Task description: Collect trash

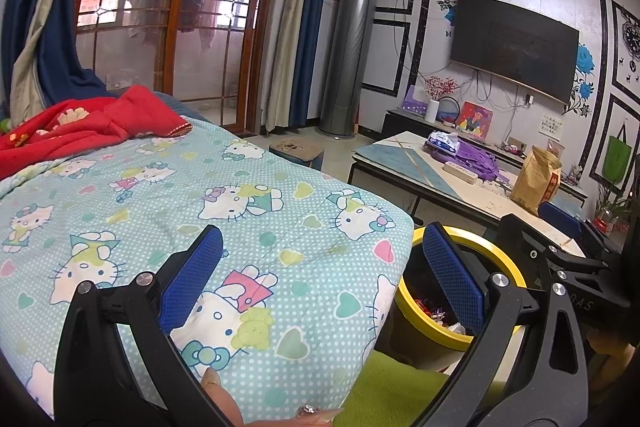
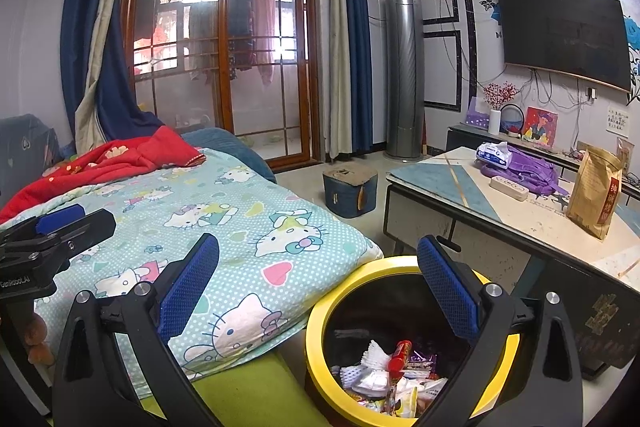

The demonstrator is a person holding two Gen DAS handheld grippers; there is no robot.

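Observation:
A yellow-rimmed black bin [image 2: 320, 311] stands on the floor between the bed and the low table, holding several wrappers and tissues [image 2: 394, 375]. It also shows in the left wrist view [image 1: 416, 327]. My right gripper [image 2: 318, 283] is open and empty, hovering just above the bin's near-left rim. My left gripper [image 1: 322, 267] is open and empty over the corner of the Hello Kitty quilt [image 1: 224, 211]. In the right wrist view the left gripper [image 2: 56, 227] appears at the left edge over the quilt [image 2: 224, 227].
A low table [image 2: 520, 227] to the right carries a brown paper bag [image 2: 596, 195], a purple bag [image 2: 528, 167], a tissue pack [image 2: 494, 155] and a power strip [image 2: 508, 187]. A red blanket [image 2: 104, 163] lies on the bed. A small blue stool [image 2: 350, 193] stands on the floor.

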